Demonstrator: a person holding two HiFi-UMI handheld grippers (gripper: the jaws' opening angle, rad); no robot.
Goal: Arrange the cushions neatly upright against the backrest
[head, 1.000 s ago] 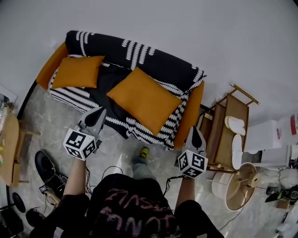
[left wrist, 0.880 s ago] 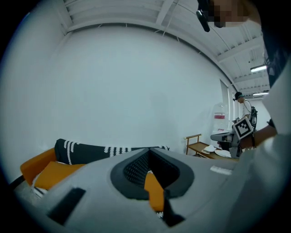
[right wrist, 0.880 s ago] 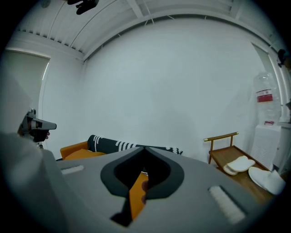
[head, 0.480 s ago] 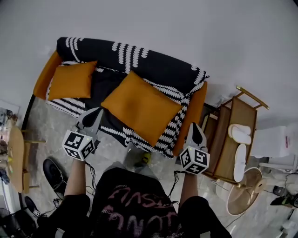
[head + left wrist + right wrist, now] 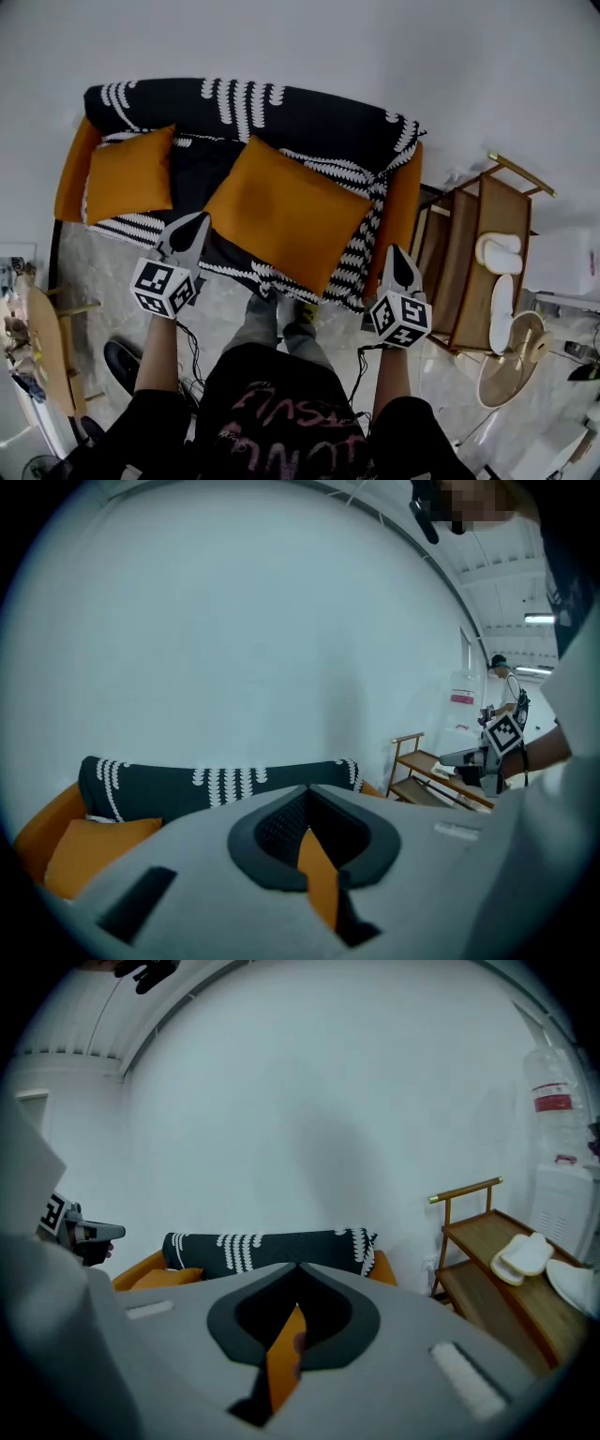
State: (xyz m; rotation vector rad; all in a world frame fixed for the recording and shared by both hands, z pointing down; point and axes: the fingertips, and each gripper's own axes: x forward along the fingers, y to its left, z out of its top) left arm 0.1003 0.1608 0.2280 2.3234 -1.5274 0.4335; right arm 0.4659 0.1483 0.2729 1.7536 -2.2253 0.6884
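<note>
Cushions lying on the seat, big cushion (image 5: 286, 216) centre, small cushion (image 5: 128, 175) left; left gripper (image 5: 195, 225) and right gripper (image 5: 397, 255) jaws clenched, empty, so we'd open wide, pinch near corners, tip toward backrest (image 5: 281, 112).

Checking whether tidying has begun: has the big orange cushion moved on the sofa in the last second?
No. The big cushion lies flat across the same part of the sofa seat as before; only the camera has shifted.
</note>
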